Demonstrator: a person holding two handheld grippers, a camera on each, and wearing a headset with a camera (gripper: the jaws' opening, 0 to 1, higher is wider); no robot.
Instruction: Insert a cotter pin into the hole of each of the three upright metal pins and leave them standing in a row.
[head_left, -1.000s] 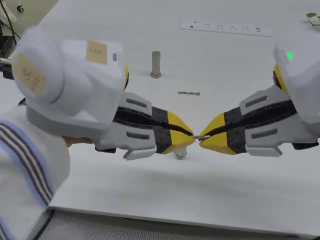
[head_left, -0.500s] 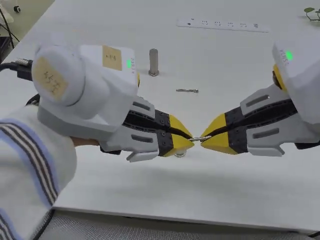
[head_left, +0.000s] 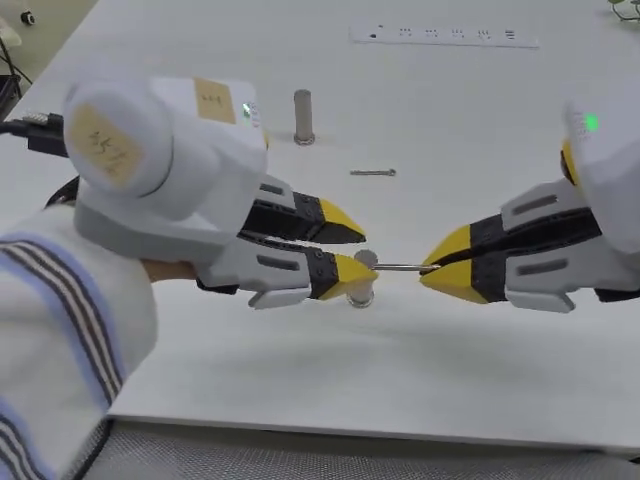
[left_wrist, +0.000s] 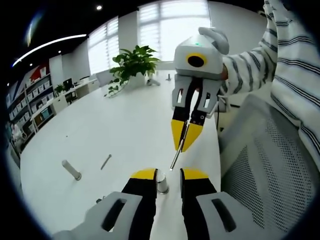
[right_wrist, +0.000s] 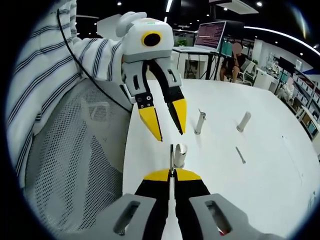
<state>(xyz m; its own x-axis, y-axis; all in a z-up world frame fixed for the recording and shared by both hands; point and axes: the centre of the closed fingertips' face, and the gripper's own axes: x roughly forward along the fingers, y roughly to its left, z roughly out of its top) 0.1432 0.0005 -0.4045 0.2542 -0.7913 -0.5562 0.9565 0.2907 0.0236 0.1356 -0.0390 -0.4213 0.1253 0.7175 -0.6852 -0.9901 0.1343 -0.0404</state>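
An upright metal pin (head_left: 361, 291) stands near the table's front edge, between the tips of my open left gripper (head_left: 360, 254). My right gripper (head_left: 430, 270) is shut on a cotter pin (head_left: 398, 267), held level with its free end at the metal pin's top. In the left gripper view my open left gripper (left_wrist: 169, 176) flanks the metal pin (left_wrist: 162, 183), and the cotter pin (left_wrist: 176, 157) slants down from the right gripper (left_wrist: 186, 137). In the right gripper view my right gripper (right_wrist: 171, 173) grips the cotter pin (right_wrist: 171, 154) beside the metal pin (right_wrist: 180, 155).
A second upright pin (head_left: 302, 117) stands farther back, with a loose cotter pin (head_left: 373, 173) lying on the table near it. A third pin (right_wrist: 200, 122) seems to carry something thin at its top. A power strip (head_left: 445, 35) lies at the far edge.
My left gripper has opened; its jaws were shut at the cotter pin's tip. My right gripper has drawn slightly to the right, still holding the cotter pin.
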